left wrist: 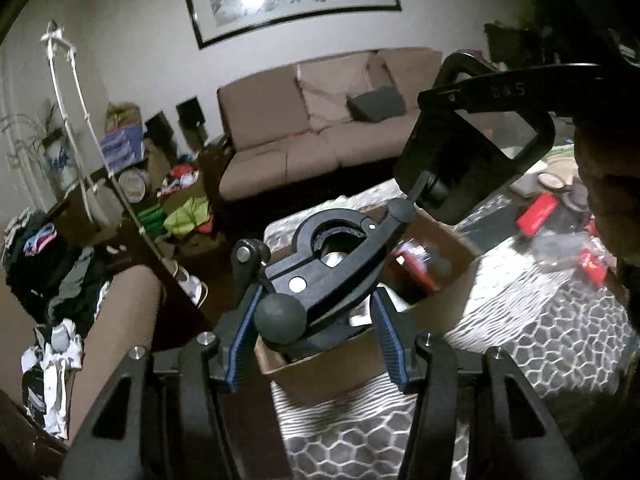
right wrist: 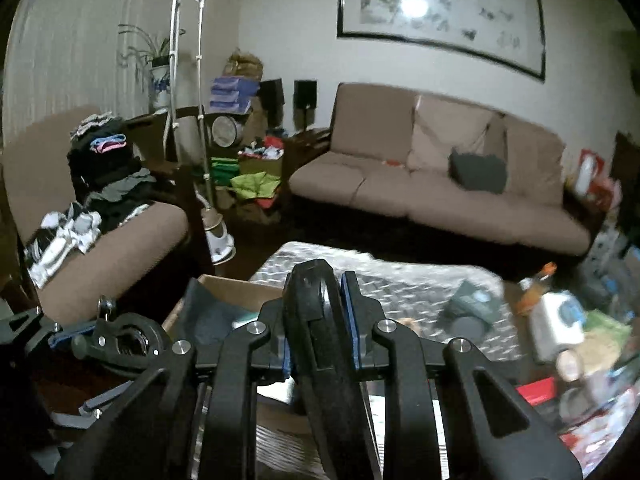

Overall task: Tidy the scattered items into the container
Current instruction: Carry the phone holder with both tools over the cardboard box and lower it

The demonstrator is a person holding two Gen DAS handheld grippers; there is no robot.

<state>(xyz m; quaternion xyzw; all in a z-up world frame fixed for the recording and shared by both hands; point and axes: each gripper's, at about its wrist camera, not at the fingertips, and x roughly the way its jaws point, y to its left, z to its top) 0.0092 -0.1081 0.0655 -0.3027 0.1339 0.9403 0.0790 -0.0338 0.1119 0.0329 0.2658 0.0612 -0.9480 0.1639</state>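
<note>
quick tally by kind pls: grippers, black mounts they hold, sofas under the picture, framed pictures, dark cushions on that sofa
grippers: 2 (left gripper, right gripper)
black clamp mount: 1
sofa: 1
framed picture: 1
dark cushion: 1
total: 6

Home living room: brown sofa, framed painting, laundry piles.
</note>
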